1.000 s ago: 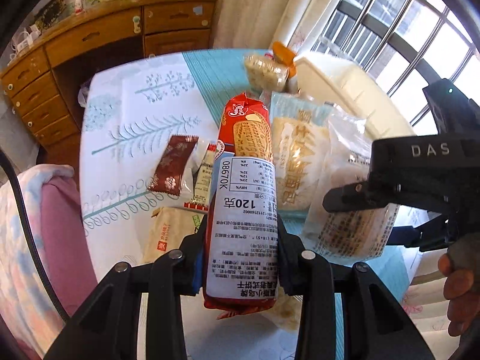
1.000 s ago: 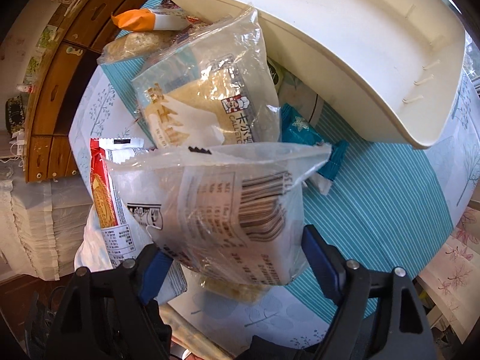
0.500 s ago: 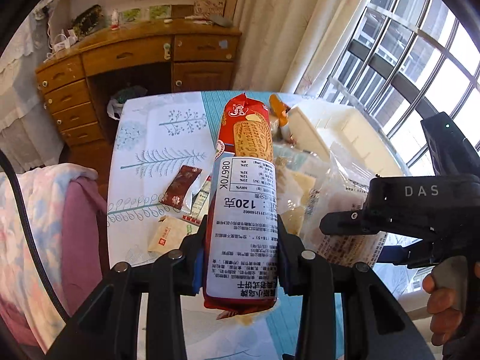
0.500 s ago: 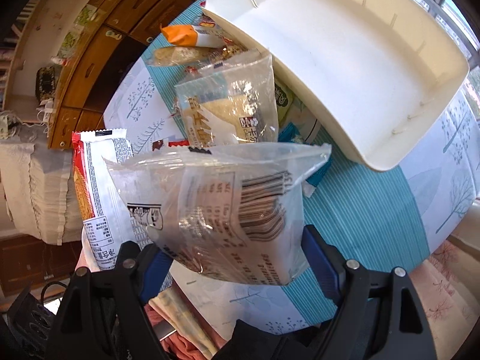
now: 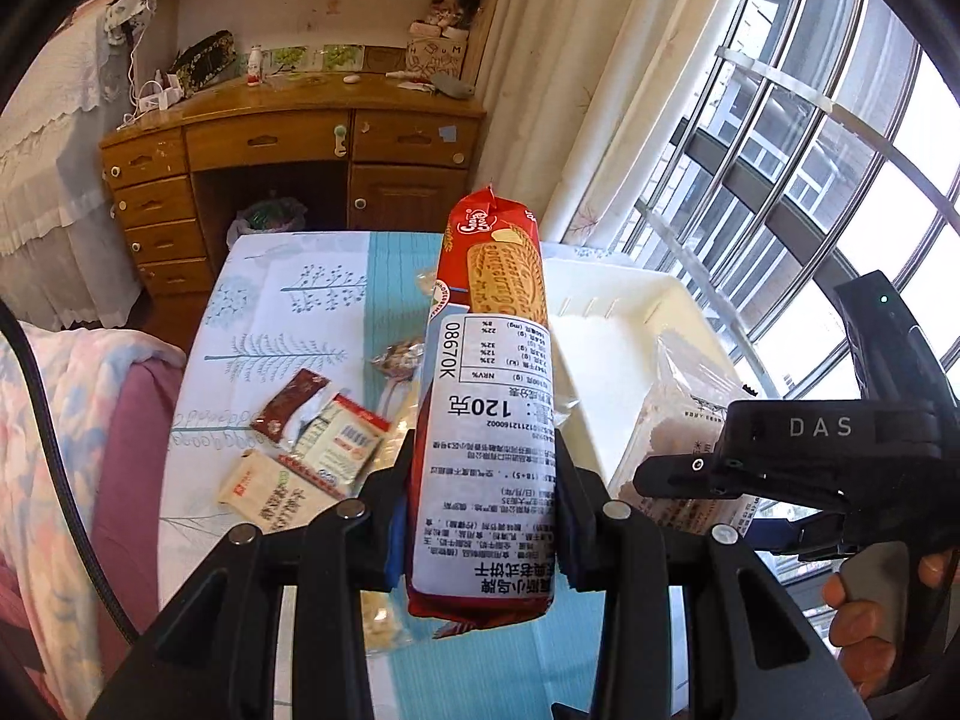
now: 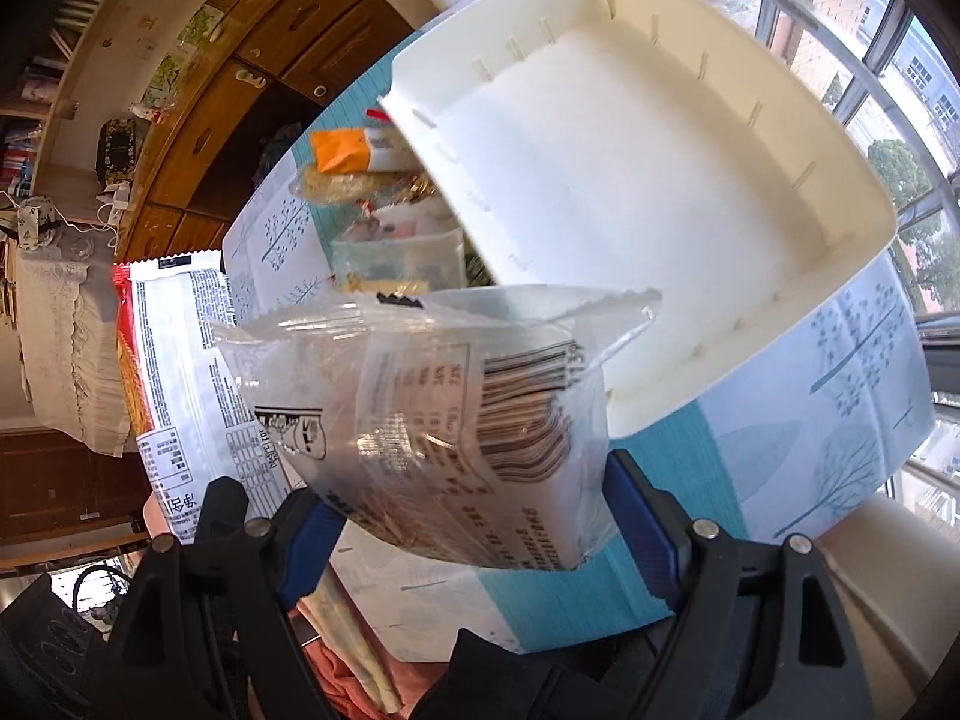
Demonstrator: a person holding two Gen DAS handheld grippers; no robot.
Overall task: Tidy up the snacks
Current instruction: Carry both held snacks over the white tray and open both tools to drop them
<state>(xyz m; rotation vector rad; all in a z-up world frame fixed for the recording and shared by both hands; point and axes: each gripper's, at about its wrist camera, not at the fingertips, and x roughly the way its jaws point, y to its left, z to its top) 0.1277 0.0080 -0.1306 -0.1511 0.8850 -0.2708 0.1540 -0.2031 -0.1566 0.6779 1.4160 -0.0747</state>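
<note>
Two snack packs are in the air above the table [image 5: 288,276], one in each gripper; the left gripper [image 5: 483,516] has its jaws drawn narrow on a long red biscuit roll [image 5: 489,420], which stands lengthwise between the fingers with its white label facing the camera and its far end pointing toward the wooden desk [image 5: 288,144]; the right gripper [image 6: 474,510] has its jaws set wide and pressed on the sides of a clear cracker bag [image 6: 456,420] with a barcode on it; in the left wrist view that same bag shows at the right, under the black body of the other tool, with a hand [image 5: 870,612] on its grip. Beyond the bag a white plastic tray [image 6: 810,138] sits on the blue-and-white tablecloth near the window, nothing visible inside it; beside its far-left wall lie an orange packet [image 6: 339,150] and a few more snacks, partly hidden by the tray wall. On the left part of the table lie a dark red sachet [image 5: 291,402], a white-and-red packet [image 5: 342,444] and a beige packet [image 5: 270,492], close together.
</note>
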